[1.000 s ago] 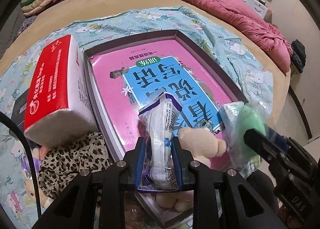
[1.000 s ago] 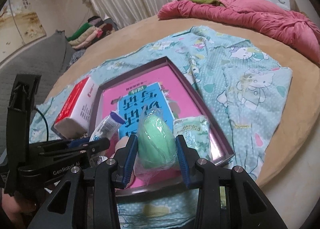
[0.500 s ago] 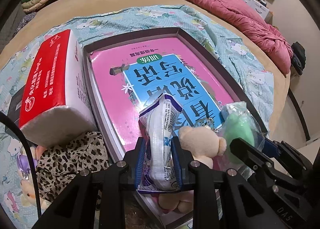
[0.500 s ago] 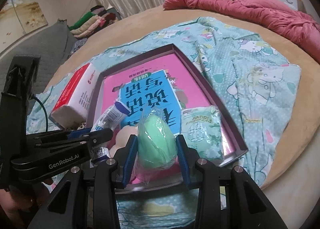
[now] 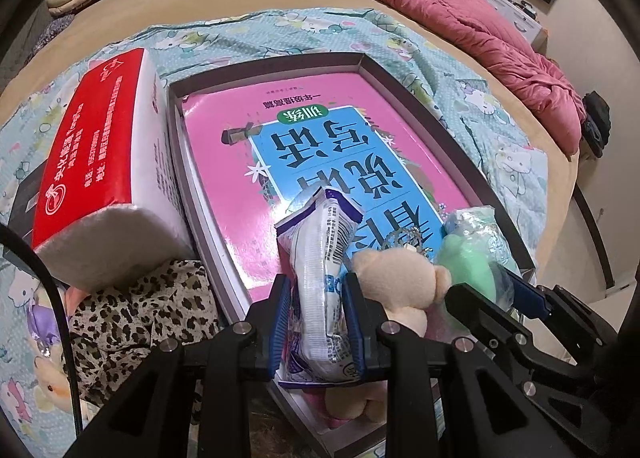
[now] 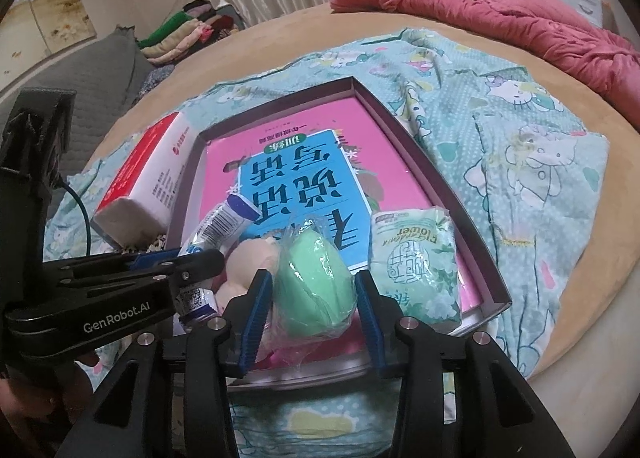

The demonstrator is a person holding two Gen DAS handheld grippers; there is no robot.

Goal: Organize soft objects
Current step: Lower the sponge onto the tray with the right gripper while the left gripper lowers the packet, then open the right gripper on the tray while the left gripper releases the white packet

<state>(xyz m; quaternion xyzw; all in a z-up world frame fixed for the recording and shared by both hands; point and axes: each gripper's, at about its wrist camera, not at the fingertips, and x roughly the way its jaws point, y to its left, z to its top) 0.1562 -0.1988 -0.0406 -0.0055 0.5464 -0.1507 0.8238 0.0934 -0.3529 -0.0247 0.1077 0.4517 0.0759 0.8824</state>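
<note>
Looking down both cameras at a shallow box (image 6: 472,242) on a teal cartoon-print sheet (image 6: 520,146), with a pink and blue book (image 5: 320,146) lying flat inside it. The left hand-held gripper (image 5: 318,322) is clamped tight on a white and purple soft pack (image 5: 320,258), which sticks up over the near end of the box. The right hand-held gripper (image 6: 314,298) has the green soft ball in a clear bag (image 6: 316,282) between its pads, and the jaws are easing apart; looks like a small gap on each side. Beige plush bear (image 5: 400,278) sits in the box between the two. A green tissue packet (image 6: 420,258) lies in the box's near right corner. Red and white tissue pack (image 5: 100,162) sits just outside the left wall, leopard-print cloth (image 5: 132,310) by it.
</note>
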